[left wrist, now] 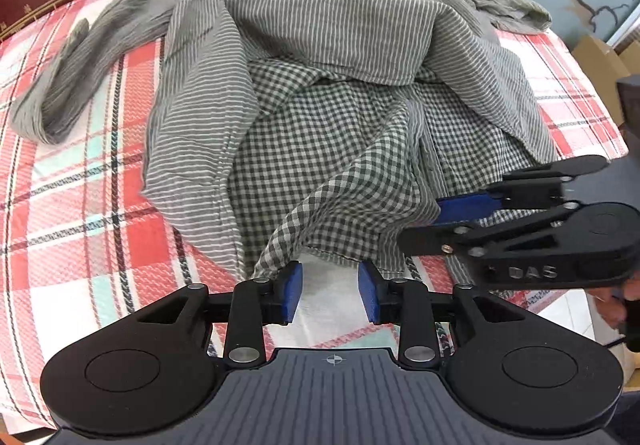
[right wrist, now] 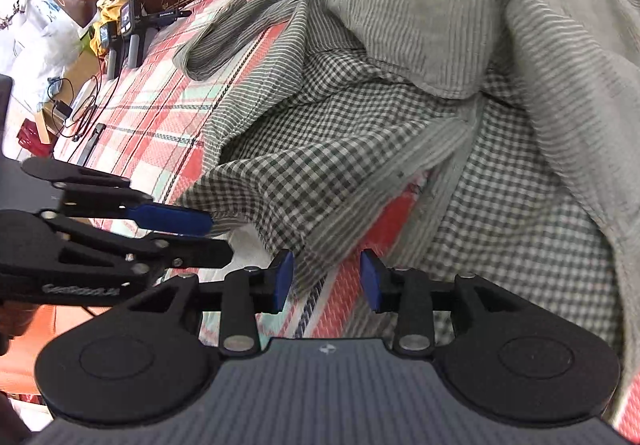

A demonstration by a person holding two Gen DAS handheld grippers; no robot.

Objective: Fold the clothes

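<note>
That striped shirt point(left wrist: 320, 37) looks thin and floppy, so both grippers, left point(left wrist: 330, 287) and right point(right wrist: 326, 281), gaping and empty, should pinch its checked hem point(left wrist: 320, 245).

Shirt point(left wrist: 312, 45) collar — beyond the top edge

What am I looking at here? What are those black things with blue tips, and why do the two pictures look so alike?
No robot: a person holds a hand-held grasping tool in each hand, each carrying a camera that looks along its two blue-tipped fingers. One picture is from the left tool, the other from the right tool; each also shows the other tool at its side. Both are open and hold nothing. Ahead, on a red plaid bedspread, lies a rumpled striped shirt with a checked lining, waiting to be folded.
</note>
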